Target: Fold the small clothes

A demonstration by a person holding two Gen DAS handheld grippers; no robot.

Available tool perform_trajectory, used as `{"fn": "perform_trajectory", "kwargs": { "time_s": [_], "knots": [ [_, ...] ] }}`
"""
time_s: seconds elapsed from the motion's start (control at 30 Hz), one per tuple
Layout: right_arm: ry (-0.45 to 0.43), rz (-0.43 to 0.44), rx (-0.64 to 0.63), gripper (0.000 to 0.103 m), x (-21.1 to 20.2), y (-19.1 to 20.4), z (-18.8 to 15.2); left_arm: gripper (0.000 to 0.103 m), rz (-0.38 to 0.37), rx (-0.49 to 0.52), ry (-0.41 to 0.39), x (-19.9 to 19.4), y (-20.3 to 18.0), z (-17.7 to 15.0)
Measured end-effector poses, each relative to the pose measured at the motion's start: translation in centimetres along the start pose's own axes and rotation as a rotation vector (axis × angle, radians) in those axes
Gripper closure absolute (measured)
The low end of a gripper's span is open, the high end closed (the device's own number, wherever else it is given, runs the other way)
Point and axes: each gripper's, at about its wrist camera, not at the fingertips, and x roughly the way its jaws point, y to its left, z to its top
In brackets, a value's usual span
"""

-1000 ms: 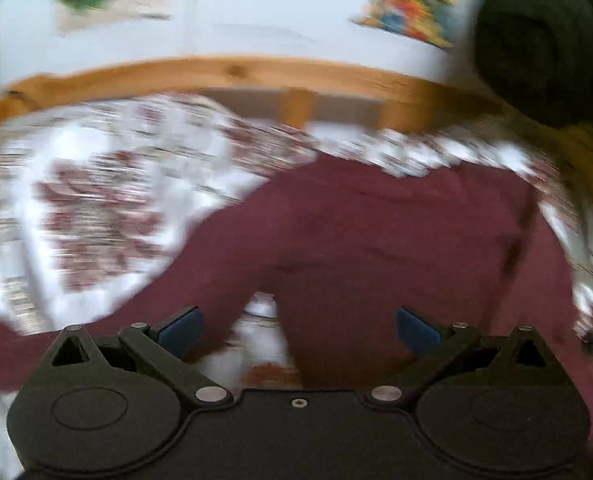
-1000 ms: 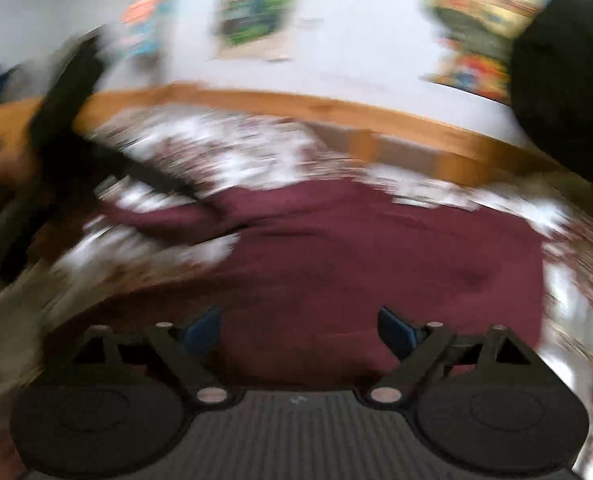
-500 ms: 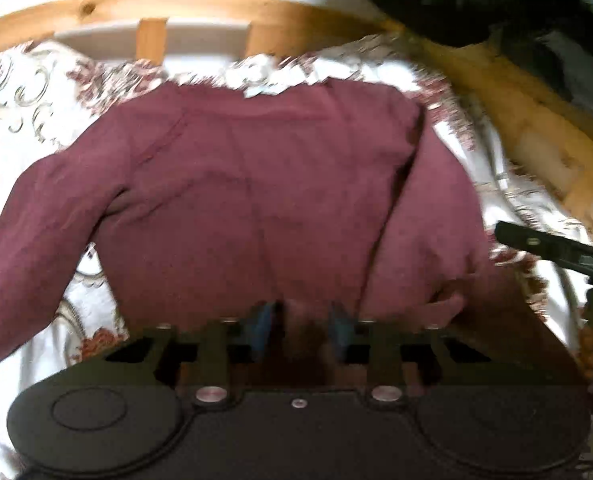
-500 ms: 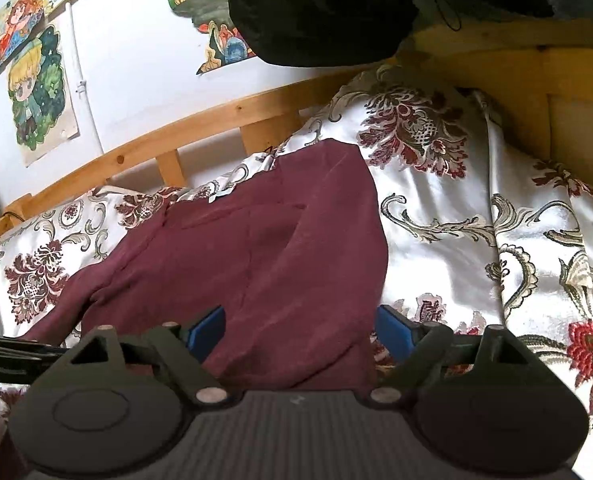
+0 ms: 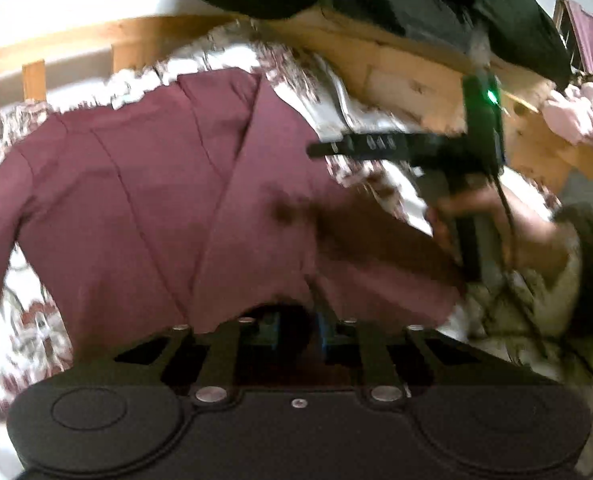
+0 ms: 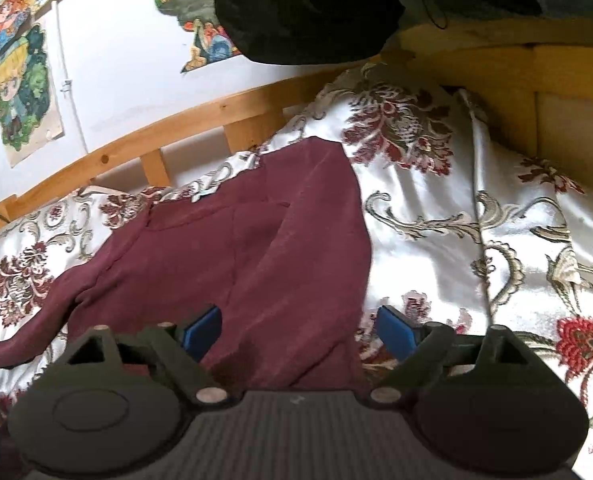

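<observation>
Maroon top [image 5: 144, 200] lies flat on the flowered bedspread [image 6: 456, 208], right sleeve already folded across the body. A second ago my left claw [image 5: 294, 332] was wide open above the cloth; now its blue pads are drawn close on the hem, clenched on fabric. My right claw [image 6: 298, 328] stays spread, straddling the folded sleeve, gripping nothing. View has swung right and blurred. I read this as the hem grab made; the next fold can likely start from my left side.
</observation>
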Motion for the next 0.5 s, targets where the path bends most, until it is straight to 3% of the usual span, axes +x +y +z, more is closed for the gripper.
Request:
{"fn": "perform_trajectory", "kwargs": {
  "time_s": [0.1, 0.17, 0.27, 0.37, 0.5],
  "knots": [
    [-0.015, -0.048, -0.019, 0.010, 0.1, -0.1, 0.0, 0.068, -0.019, -0.048, 0.045, -0.3, 0.1, -1.4],
    [-0.043, -0.102, -0.075, 0.008, 0.4, 0.2, 0.0, 0.048, -0.001, -0.069, 0.053, -0.9, 0.0, -2.2],
    [-0.090, -0.199, -0.189, 0.008, 1.6, 0.6, 0.0, 0.029, 0.024, -0.067, 0.025, -2.4, -0.2, -2.9],
    [-0.102, -0.271, -0.249, 0.008, 3.5, 0.7, 0.3, 0.024, 0.095, -0.070, -0.011, -3.7, 0.1, -2.8],
    [-0.060, -0.393, -0.278, 0.006, 5.5, 0.1, 0.0, 0.015, 0.208, -0.158, -0.085, -4.1, 1.5, -2.2]
  ]
}}
